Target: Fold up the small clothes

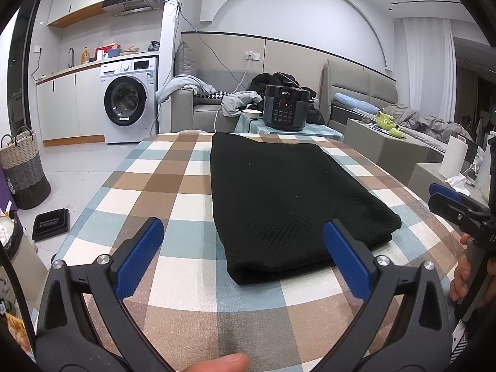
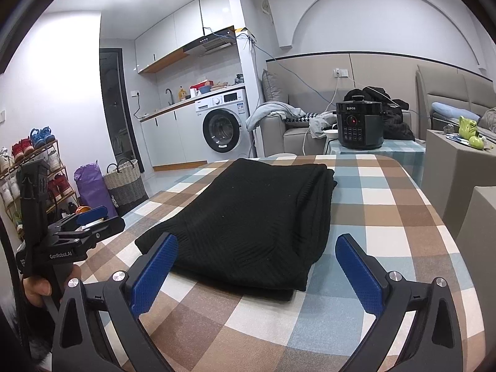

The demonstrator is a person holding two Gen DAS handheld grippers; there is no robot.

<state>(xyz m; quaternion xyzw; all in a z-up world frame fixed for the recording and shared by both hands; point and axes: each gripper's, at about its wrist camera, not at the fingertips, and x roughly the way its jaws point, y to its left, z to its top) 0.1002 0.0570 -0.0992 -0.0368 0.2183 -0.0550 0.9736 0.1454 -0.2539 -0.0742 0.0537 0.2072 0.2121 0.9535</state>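
Note:
A black knitted garment (image 1: 285,195) lies folded into a thick rectangle on the checked tablecloth (image 1: 173,186). My left gripper (image 1: 245,257) is open just short of its near edge, nothing between the blue pads. The right wrist view has the same black garment (image 2: 248,217) ahead of my right gripper (image 2: 260,274), which is also open and empty, its pads straddling the near corner without touching. The right gripper (image 1: 446,198) shows at the right edge of the left wrist view, held by a hand. The left gripper (image 2: 90,220) shows at the left of the right wrist view.
A black pressure cooker (image 1: 286,108) and a white bowl (image 1: 251,113) stand on a small table beyond the far edge. A washing machine (image 1: 130,99), woven basket (image 1: 23,167) and sofa (image 1: 198,105) lie further off. Grey boxes (image 2: 455,158) stand right of the table.

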